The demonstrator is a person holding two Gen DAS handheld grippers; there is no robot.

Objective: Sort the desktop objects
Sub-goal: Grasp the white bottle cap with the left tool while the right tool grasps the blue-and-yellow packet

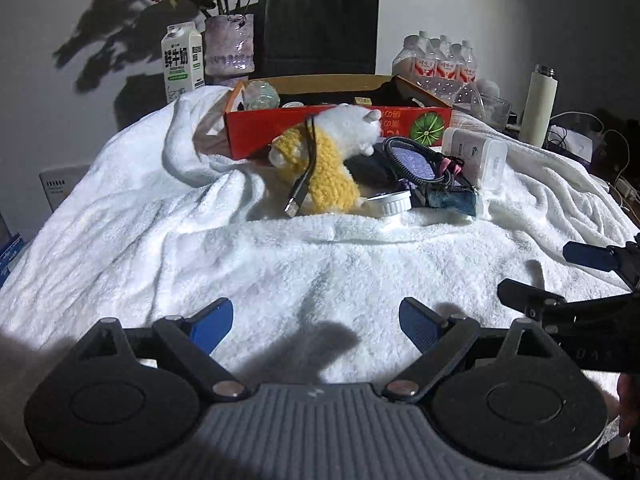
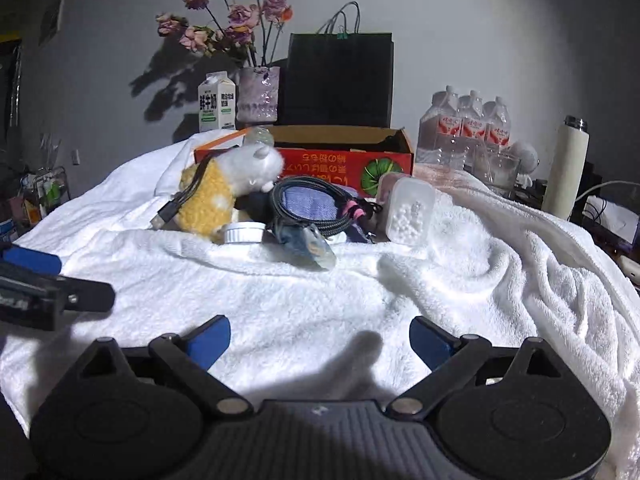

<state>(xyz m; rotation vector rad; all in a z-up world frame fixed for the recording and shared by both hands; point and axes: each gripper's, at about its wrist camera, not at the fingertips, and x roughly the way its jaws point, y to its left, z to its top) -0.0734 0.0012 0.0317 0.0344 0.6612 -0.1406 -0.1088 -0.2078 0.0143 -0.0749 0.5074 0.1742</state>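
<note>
White towelling is covering the worktop (image 1: pixel 280 272); left gripper (image 1: pixel 316 326) and right gripper (image 2: pixel 320 342) are hovering spread, empty. Approach step: plush toy (image 1: pixel 320 160), cable coil (image 1: pixel 416 156), pill box (image 2: pixel 410 214) are awaiting pickup before the red box (image 2: pixel 344 168).

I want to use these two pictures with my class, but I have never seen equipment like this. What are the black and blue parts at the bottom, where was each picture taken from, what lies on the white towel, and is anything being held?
Each picture comes from a camera on a hand-held gripper, looking forward along its two blue-padded fingers. One shows the left gripper, the other the right gripper. Both are open and hold nothing.

On the white towel lie a plush toy with a USB cable draped over it, a coiled cable, a small white jar and a clear box of white beads. Behind them is a red cardboard box.
</note>
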